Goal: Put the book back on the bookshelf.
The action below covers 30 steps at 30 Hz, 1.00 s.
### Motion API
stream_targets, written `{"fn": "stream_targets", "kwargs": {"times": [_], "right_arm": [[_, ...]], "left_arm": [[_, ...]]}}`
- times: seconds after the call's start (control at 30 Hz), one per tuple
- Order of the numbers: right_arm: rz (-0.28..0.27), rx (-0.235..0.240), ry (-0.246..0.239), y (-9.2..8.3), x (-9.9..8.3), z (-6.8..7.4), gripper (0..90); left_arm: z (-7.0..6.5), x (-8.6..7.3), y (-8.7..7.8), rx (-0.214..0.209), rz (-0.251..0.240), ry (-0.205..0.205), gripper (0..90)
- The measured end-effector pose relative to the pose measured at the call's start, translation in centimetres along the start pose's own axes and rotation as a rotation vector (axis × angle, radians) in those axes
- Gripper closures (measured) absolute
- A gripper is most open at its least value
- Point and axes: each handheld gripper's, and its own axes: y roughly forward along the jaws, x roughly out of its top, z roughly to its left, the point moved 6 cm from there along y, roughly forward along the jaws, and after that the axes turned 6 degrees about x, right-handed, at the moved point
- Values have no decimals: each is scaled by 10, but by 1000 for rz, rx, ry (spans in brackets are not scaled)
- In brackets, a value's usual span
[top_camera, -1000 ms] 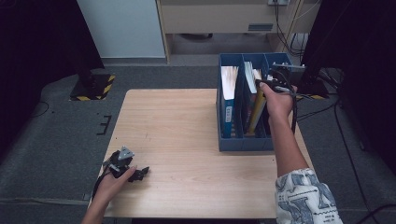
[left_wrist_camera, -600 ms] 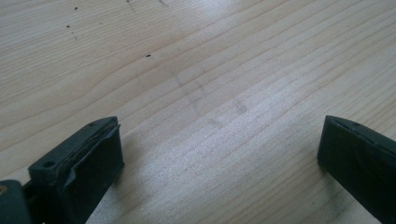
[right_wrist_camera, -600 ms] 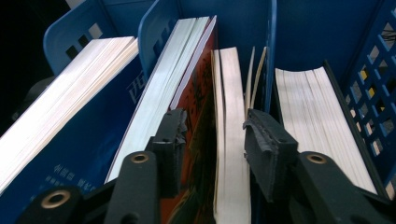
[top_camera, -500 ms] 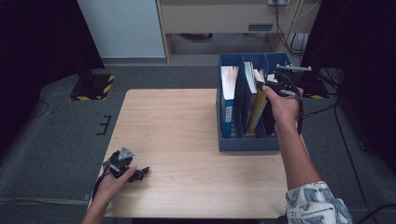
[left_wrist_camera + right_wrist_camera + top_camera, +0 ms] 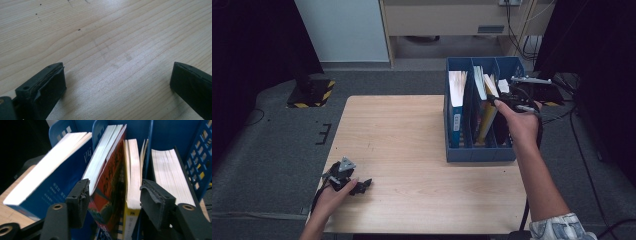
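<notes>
Leaning side by side in the middle compartment of the blue rack (image 5: pixel 479 154): a red book (image 5: pixel 110 182) and a yellow book (image 5: pixel 132 182), page edges up, tilted toward the left of the right gripper view. Straddling both, the right gripper (image 5: pixel 116 195), jaws apart and just now opening, with the two books between them and the pads seemingly off the covers or barely brushing them. Probably a release after setting a book in.

To do it well: open a little wider before pulling away, so neither pad drags a cover along. Lift straight out along the lean of the books, not across it. Watch the thick blue book (image 5: pixel 50 182) in the next compartment and the divider beside it; avoid clipping either. Check that the yellow book stays propped against the red one and does not slump.

Farther out, near the front left corner of the table (image 5: pixel 412 140): the left gripper (image 5: pixel 357 186), resting low over bare wood, jaws wide apart and holding nothing. Best left there, idle.
</notes>
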Motion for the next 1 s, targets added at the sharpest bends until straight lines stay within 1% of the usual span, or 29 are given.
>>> {"fn": "stream_targets", "kwargs": {"times": [0.17,0.2,0.47,0.6,0.7,0.8,0.83,1.0], "right_arm": [[3,7,-2,-4,-6,-1,371],[3,10,-7,-4,-7,-1,357],[-4,29,1,-9,-11,-1,256],[-7,40,2,-12,-12,0,223],[-6,35,-11,-14,-13,0,193],[-9,37,-10,-16,-14,0,173],[-8,32,-18,-18,-17,0,146],[-9,26,-32,-21,-23,1,101]], "left_arm": [[0,0,0,0,0,0,0],[0,0,0,0,0,0,0],[0,0,0,0,3,5,0],[0,0,0,0,3,5,0],[0,0,0,0,3,5,0],[0,0,0,0,3,5,0],[0,0,0,0,3,5,0],[0,0,0,0,3,5,0]]}}
